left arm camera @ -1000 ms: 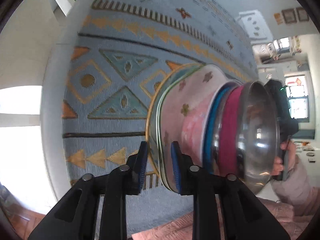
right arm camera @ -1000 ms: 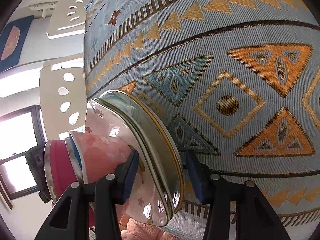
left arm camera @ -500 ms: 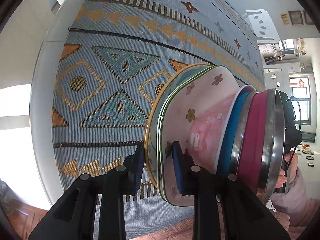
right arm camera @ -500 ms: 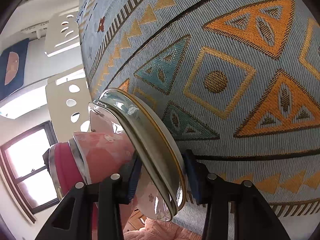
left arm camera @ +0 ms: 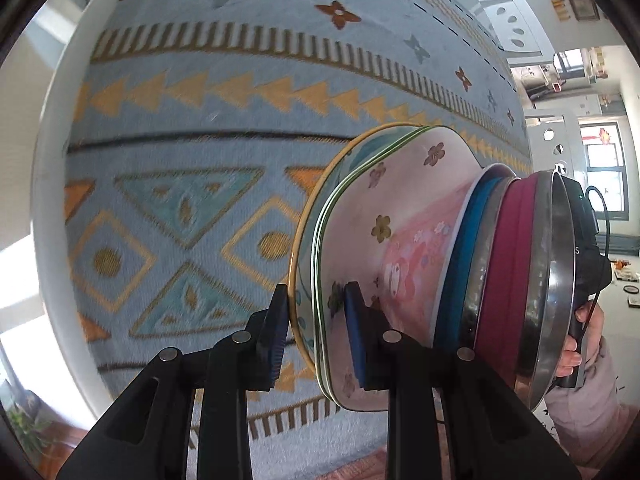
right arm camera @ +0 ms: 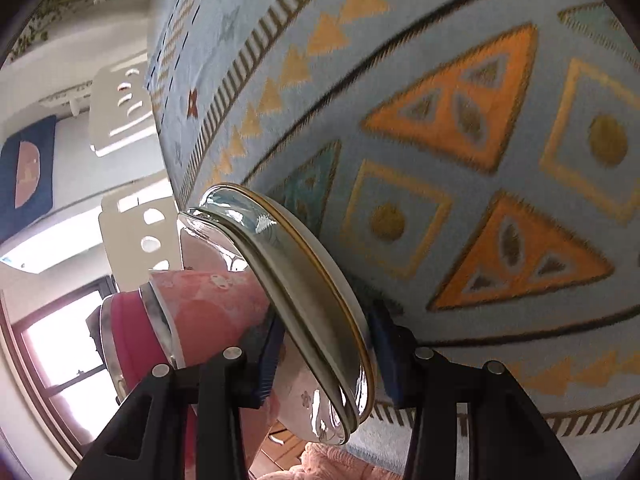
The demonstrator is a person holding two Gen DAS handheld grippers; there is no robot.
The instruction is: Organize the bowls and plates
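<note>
A stack of dishes hangs tilted over the patterned tablecloth [left arm camera: 200, 120]. At its base are a gold-rimmed plate [left arm camera: 304, 240] and a pink flowered plate [left arm camera: 400, 184]. On them sit a pink bowl [left arm camera: 420, 248], a blue bowl [left arm camera: 464, 240], a magenta bowl [left arm camera: 508, 260] and a steel bowl [left arm camera: 556, 280]. My left gripper [left arm camera: 316, 320] is shut on the plates' near rim. My right gripper [right arm camera: 326, 344] is shut on the opposite rim of the plates [right arm camera: 304, 272], with the pink bowl [right arm camera: 212, 304] to its left. A hand [left arm camera: 576, 344] holds that gripper.
The blue cloth [right arm camera: 480, 240] with orange and teal shapes covers the table below. The table's white edge [left arm camera: 48, 160] runs along the left. White chairs with cut-out holes [left arm camera: 512, 28] [right arm camera: 120, 112] stand at the far side. A window [left arm camera: 604, 168] is beyond.
Both grippers have carried the stack across the cloth, and the pattern has slid past beneath. The right gripper rolled, and its jaws drew in on the plates' rim.
</note>
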